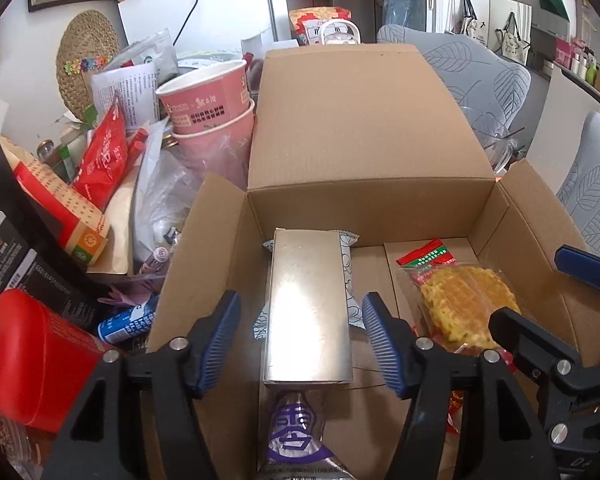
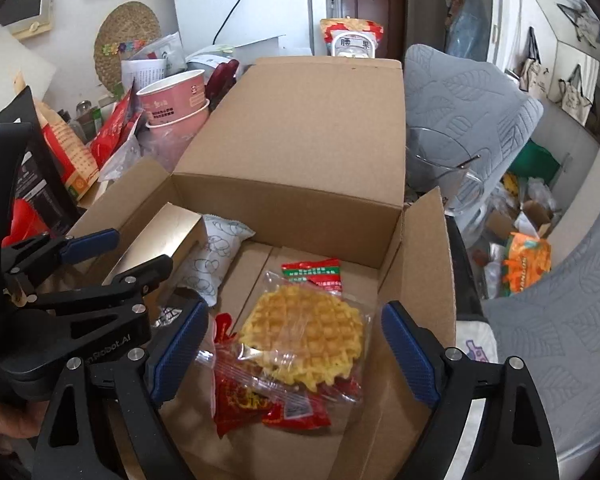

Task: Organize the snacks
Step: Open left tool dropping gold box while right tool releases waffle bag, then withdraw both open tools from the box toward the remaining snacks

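We judge the sorting partly done. In the middle of the left wrist view the cardboard box (image 1: 364, 200) stands with its flaps up, and several snacks already lie inside: a silver carton (image 1: 308, 308) running lengthwise down the centre, resting on a white patterned packet (image 1: 350, 276), with a silver pouch with purple print (image 1: 296, 436) poking out at the lower edge. At the right of the box floor sits the waffle packet (image 2: 300, 336), partly over a red wrapper (image 2: 256, 404) toward the lower centre of the right wrist view.

Our left tongs (image 1: 300, 340) hang over the silver carton with the jaws apart, one blue pad on either side and neither touching it. Our right tongs (image 2: 296, 352) straddle the waffle packet, also spread wide and holding nothing.

What is left, as far as we can see, lies outside the box: at the left of both views the surface is heaped with a red bag (image 1: 104, 156), stacked pink paper cups (image 1: 208, 108), a red carton (image 1: 40, 360) and a small blue-and-white packet (image 1: 126, 322). Whether all of these are meant for the box we cannot tell. At the far right of the right wrist view an orange bag (image 2: 528, 260) lies among more clutter.
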